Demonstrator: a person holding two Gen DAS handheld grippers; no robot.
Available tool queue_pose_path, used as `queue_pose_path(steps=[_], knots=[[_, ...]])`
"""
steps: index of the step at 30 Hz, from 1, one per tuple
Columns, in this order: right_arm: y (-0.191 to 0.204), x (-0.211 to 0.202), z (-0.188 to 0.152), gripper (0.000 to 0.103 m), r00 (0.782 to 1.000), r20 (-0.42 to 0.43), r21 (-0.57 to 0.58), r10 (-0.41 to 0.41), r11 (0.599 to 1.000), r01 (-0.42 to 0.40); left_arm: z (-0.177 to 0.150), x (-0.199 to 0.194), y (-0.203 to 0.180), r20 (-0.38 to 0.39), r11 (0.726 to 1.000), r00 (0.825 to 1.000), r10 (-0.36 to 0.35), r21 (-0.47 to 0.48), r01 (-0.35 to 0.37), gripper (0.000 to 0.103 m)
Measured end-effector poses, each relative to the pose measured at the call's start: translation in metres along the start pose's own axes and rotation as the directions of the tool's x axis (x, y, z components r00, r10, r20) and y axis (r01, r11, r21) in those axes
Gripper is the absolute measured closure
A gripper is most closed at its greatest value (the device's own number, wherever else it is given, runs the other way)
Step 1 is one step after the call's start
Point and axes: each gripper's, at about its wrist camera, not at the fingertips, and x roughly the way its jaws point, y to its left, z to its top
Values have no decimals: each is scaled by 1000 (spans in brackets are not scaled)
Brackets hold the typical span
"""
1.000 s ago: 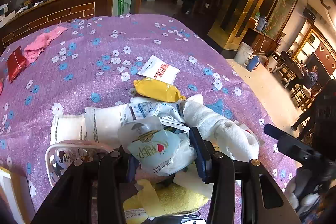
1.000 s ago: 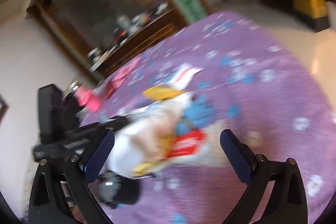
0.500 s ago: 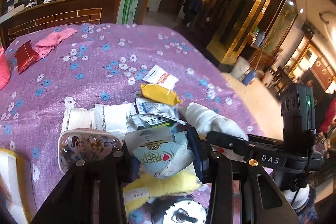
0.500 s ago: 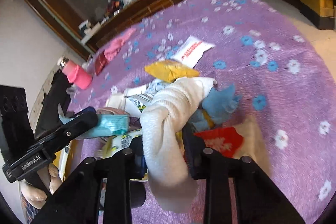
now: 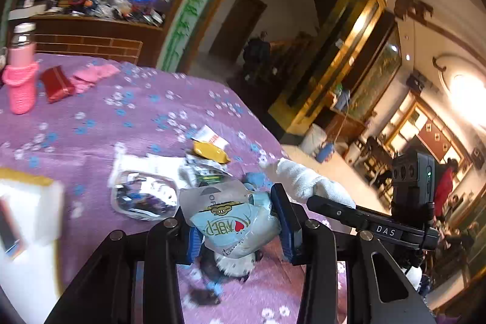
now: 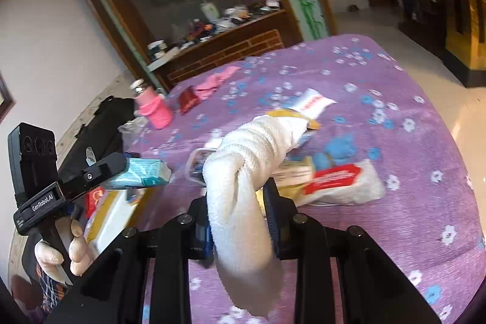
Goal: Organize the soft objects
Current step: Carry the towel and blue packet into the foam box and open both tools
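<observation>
Two grippers are each clamping something soft at lower centre: the left gripper (image 5: 237,228) is squeezing a light-blue wipes pack (image 5: 234,228), the right gripper (image 6: 238,213) is pinching a white towel (image 6: 243,172), both lifted above the purple-clothed table (image 6: 410,117).

The left gripper (image 5: 237,228) fingers (image 5: 284,217) clamp a light-blue wipes packet (image 5: 234,228) above the purple floral worktop (image 5: 127,123). Just right, a white rolled towel (image 5: 306,179) hangs from the right gripper.
</observation>
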Motion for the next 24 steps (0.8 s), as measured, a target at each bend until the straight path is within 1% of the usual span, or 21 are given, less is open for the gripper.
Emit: queue_pose_path(steps=[4, 8, 11, 16, 18, 21, 24], knots=[[29, 5, -3, 76, 999, -8, -36, 51, 998, -51, -6, -47, 16, 59, 999, 998, 22, -39, -19, 61], [56, 22, -9, 76, 995, -40, -66, 95, 993, -98, -19, -89, 37, 111, 995, 991, 78, -65, -71, 60], [72, 34, -14, 76, 991, -67, -83, 115, 989, -120, -29, -111, 55, 133, 989, 984, 118, -100, -105, 60], [98, 53, -21, 76, 979, -112, -108, 168, 978, -181, -44, -136, 97, 151, 965, 967, 207, -195, -176, 60], [107, 62, -23, 76, 973, -135, -114, 189, 972, -205, -51, -146, 113, 157, 951, 956, 248, -228, -209, 60], [128, 81, -25, 76, 955, -186, -129, 231, 958, -257, -63, -156, 132, 150, 930, 943, 298, -267, -252, 60], [150, 96, -29, 76, 939, -231, -152, 255, 944, -294, -71, -165, 151, 139, 911, 932, 336, -298, -284, 60]])
